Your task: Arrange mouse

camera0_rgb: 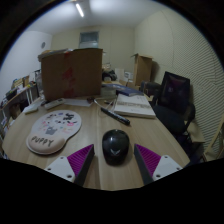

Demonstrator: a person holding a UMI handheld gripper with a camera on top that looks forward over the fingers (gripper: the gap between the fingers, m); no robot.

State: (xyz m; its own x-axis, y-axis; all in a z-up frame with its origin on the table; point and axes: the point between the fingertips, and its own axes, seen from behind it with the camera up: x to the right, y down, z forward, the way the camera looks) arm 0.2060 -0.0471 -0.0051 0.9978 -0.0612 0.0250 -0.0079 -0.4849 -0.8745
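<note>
Gripper view: black mouse [115, 146] sits on the wooden table [90, 128], between the two fingers w/ a gap on either side, resting on the tabletop by itself. Gripper [113, 163] jaws spread wide, nothing clamped; magenta pads [80, 161] face inward, one each side of the mouse, neither touching it. Mouse points away from the camera, its back end nearest the fingers.

Left of the mouse & a bit beyond the left finger: a round-ish light mouse mat [54, 130] w/ a cartoon print, lying flat, apart from the mouse. Just beyond the mouse, a dark slim object [114, 115] lies diagonally on the table; can't tell what it is. Past that, to the right, an open notebook or stack of papers [133, 105]. Farther back left, a big cardboard box [71, 72] stands on the table, w/ some white items at its foot. Right of the table, a black office chair [173, 97]. Smaller cardboard box [144, 67] near the back wall. Ceiling light strip [79, 9] overhead.
</note>
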